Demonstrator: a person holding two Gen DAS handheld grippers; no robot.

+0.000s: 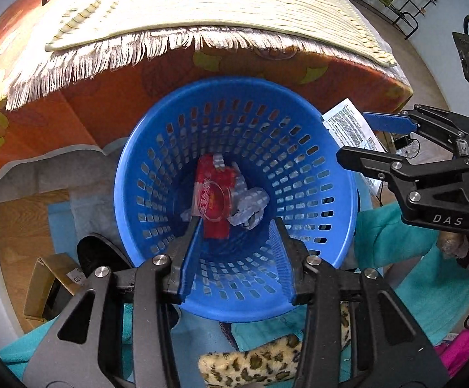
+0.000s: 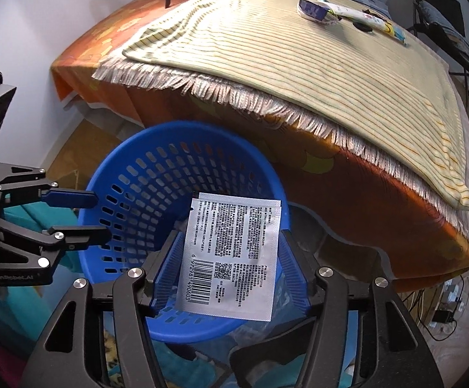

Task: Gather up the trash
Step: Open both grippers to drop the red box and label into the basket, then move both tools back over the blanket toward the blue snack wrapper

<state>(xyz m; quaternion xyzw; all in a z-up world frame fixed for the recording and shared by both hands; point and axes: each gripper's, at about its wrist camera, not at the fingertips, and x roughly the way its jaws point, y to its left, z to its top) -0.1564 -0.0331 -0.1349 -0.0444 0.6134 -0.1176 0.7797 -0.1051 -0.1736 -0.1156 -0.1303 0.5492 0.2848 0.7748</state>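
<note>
Sachet (image 2: 231,253) — white, flat, barcode, dense black print.

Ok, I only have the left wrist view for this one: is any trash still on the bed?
Observer: Yes. The right wrist view shows a blue-and-white wrapper and a long printed wrapper at the far end of the striped blanket.
Operator: And the white packet by the right tool?
Observer: The white packet sits between the fingers of the right tool, its printed side with a barcode facing that camera. I cannot tell if it is clamped.
</note>
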